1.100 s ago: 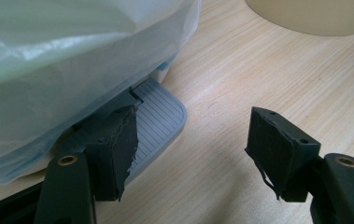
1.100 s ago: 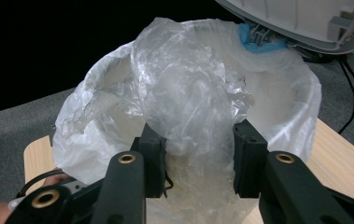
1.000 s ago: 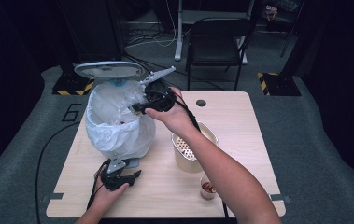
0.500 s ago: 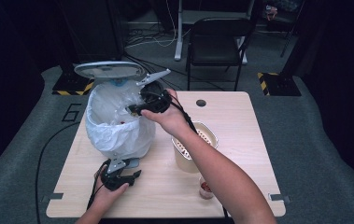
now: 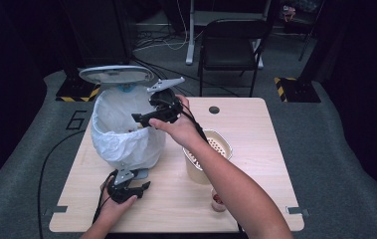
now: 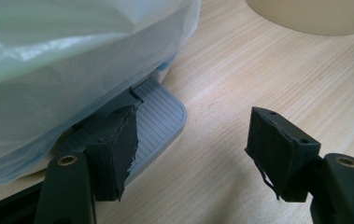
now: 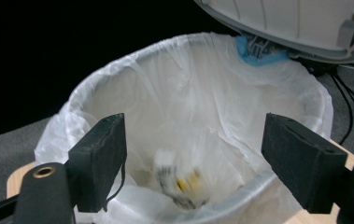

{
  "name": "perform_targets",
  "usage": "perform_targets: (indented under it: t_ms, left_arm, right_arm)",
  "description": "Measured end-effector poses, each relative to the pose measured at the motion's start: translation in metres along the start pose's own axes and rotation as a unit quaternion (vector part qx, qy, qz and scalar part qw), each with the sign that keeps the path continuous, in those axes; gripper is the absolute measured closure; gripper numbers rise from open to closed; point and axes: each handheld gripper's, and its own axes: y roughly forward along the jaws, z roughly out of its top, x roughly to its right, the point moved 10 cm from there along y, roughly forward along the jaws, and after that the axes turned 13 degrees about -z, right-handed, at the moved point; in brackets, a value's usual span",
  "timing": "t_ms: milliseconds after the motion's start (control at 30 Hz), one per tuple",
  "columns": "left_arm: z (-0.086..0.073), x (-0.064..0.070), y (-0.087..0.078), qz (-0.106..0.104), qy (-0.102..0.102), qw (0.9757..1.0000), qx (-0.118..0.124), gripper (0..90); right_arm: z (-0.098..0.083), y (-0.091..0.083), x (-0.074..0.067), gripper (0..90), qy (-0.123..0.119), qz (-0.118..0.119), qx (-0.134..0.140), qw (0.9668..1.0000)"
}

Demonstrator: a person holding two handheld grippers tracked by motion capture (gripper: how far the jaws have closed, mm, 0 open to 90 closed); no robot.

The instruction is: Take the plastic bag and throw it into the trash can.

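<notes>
nearest on the counter [image 5: 255, 129], the left claw [image 5: 135, 188] rests with jaws apart and empty, one jaw on the grey pedal [image 6: 158, 122] of the bin [image 5: 126, 142]. farther off, the right claw [image 5: 143, 118] hovers over the bin's white liner [image 7: 202, 107], its jaws just opened with nothing between them. a small blurred item [image 7: 177, 179] sits inside the liner, below the raised lid [image 5: 116, 74].

- We see a white liner bag [image 7: 198, 102] in the bin, with a blue clip [image 7: 258, 53] at its rim.
- We note the grey, ribbed pedal [image 6: 158, 119].
- We find a blurred white-and-yellow item [image 7: 177, 179] inside.
- We see the pale wood-grain table [image 5: 255, 129] and a cream cup [image 5: 201, 167].
</notes>
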Motion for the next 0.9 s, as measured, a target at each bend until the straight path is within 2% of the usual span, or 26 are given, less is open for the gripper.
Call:
perform_targets:
  t_ms: [133,400,567,900]
  left_arm:
    - [0.000,0.000,0.000,0.001,0.000,1.0000,-0.001,33.5]
    - [0.000,0.000,0.000,0.000,-0.001,1.0000,0.000,33.5]
    - [-0.001,0.001,-0.001,-0.006,-0.001,1.0000,-0.006,33.5]
    - [0.000,0.000,0.000,-0.001,-0.001,1.0000,0.000,33.5]
  right_arm:
    - [-0.007,0.001,0.002,24.7,-0.012,-0.006,-0.016,0.9998]
    - [-0.011,-0.002,0.006,28.3,-0.013,-0.008,-0.023,0.9996]
    - [-0.010,-0.005,0.009,29.3,-0.016,-0.012,-0.022,0.9996]
    - [-0.002,-0.012,0.014,30.0,-0.020,-0.016,-0.016,0.9996]
